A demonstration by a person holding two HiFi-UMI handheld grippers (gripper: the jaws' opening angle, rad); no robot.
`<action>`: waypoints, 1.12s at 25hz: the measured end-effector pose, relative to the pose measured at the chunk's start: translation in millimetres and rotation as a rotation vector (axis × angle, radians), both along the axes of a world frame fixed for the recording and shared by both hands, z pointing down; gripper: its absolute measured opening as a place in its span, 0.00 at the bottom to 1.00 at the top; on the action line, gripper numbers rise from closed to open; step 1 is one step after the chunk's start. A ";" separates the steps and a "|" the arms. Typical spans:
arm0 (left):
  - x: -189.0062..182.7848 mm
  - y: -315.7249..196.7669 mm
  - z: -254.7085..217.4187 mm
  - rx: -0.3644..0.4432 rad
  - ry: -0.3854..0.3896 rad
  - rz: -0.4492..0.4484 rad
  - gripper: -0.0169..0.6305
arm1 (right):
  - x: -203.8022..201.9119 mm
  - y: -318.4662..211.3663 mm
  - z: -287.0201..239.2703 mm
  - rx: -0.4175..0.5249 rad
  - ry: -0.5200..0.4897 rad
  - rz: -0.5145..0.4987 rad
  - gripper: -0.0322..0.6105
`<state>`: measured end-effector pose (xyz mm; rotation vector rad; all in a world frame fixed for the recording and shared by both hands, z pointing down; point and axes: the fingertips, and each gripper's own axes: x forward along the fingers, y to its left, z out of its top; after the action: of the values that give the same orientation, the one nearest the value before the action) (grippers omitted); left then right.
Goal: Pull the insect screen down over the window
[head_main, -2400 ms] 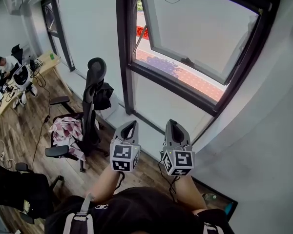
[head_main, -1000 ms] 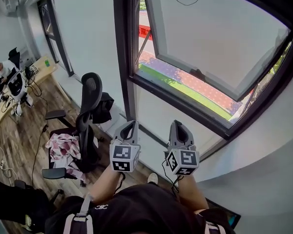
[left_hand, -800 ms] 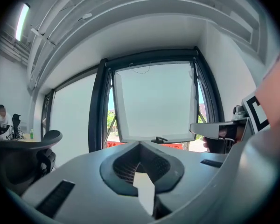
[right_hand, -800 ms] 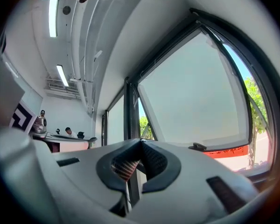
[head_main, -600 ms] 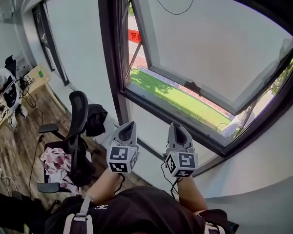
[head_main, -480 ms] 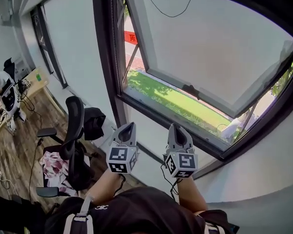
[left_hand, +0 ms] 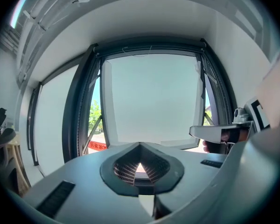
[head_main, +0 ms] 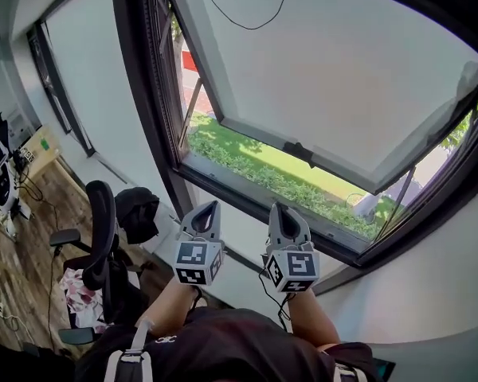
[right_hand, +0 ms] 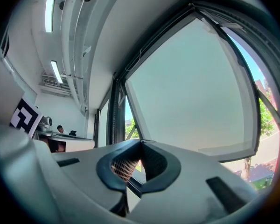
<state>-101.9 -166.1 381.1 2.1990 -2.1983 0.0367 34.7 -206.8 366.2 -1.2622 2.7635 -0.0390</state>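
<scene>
both forearms out in front of us, side by side. left gripper (head_main: 209, 207) and right gripper (head_main: 280, 210) point level at the window (head_main: 143, 94), with their tips showing just below its bottom edge and marker cubes facing us. both pairs of jaws are together, nothing between them. sash (head_main: 327, 78) is tilted outward. a thin cord (head_main: 247, 28) loops at the window's top edge. we can't make out the insect screen itself.

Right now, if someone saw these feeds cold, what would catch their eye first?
The big window sash, swung open outward over a green lawn, fills the upper head view. Below it, low in the centre, the left gripper and right gripper sit side by side, both shut and empty. A black office chair stands at lower left.
</scene>
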 end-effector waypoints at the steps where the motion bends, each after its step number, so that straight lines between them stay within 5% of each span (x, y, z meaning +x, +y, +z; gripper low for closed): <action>1: 0.7 -4.7 -2.3 -0.001 -0.011 0.022 0.05 | -0.1 -3.7 0.0 -0.005 0.000 0.012 0.05; 12: -0.3 -57.0 -4.1 -0.020 -0.042 0.172 0.05 | 11.4 -24.2 -8.6 0.034 0.052 0.185 0.05; 18: 42.9 -75.7 -3.5 0.023 -0.292 0.372 0.05 | 38.6 -27.3 -7.0 0.043 0.145 0.259 0.05; 21: 57.1 -84.0 -0.9 0.052 -0.472 0.403 0.05 | 56.6 -30.6 -4.0 0.086 0.353 0.337 0.05; 24: 61.3 -94.0 -0.8 0.092 -0.736 0.356 0.05 | 84.4 -33.8 -4.7 0.183 0.673 0.468 0.05; 28: 58.5 -111.1 -9.0 0.139 -0.982 0.291 0.05 | 113.8 -38.2 -10.2 0.285 1.037 0.567 0.06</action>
<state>-43.4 -277.2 372.1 2.9650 -2.1935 1.2444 148.5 -245.0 356.0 -2.3756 2.7031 1.3344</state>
